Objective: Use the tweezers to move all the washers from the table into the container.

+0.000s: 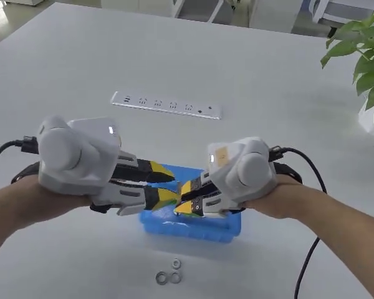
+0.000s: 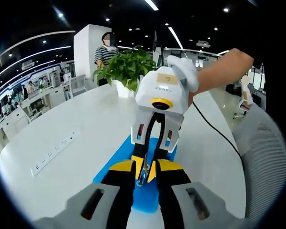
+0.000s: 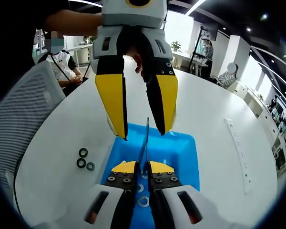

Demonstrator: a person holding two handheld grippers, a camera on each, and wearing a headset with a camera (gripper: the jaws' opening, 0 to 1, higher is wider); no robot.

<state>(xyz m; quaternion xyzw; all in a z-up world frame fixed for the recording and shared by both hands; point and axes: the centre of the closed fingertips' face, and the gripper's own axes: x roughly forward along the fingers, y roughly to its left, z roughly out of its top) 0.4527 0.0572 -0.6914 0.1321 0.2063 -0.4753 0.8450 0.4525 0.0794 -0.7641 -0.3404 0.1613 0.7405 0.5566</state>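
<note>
While poised over the container [image 1: 193, 229], held the tweezers [image 3: 144, 150] clenched in the right gripper [image 3: 138, 168], blade reaching out between the spread, released jaws of the left gripper [image 3: 143, 133], probably to reset the grip before picking. Noted three washers [image 1: 168, 275] on the table [image 1: 268, 81] just beside the container, others already lying inside it.

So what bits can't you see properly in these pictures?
- Head view: the left gripper and right gripper cover the blue container, hiding its inside.
- Right gripper view: its own jaws hide some of the washers in the container.
- Left gripper view: the tweezers are too thin to show their tip.
</note>
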